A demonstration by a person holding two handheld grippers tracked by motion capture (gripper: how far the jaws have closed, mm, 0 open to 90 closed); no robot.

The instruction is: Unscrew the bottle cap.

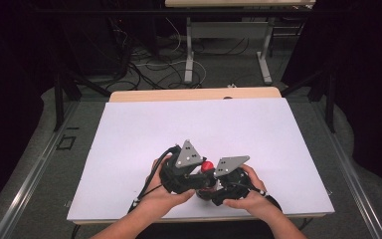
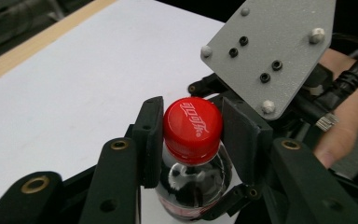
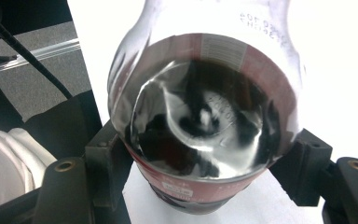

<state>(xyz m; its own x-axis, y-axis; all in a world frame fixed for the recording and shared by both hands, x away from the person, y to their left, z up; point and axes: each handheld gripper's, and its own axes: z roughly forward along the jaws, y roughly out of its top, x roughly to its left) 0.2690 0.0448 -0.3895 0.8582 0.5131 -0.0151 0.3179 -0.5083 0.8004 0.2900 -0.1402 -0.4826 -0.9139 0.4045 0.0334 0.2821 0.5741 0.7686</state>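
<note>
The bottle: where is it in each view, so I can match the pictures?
High view: bottle low centre, between the two grippers, mostly its red cap showing.
Left gripper view: lower centre, red cap between the left gripper jaws.
Right gripper view: bottle body across the centre, clamped by the right gripper; cap not in it.
Shared landmark: the white sheet under the bottle.
</note>
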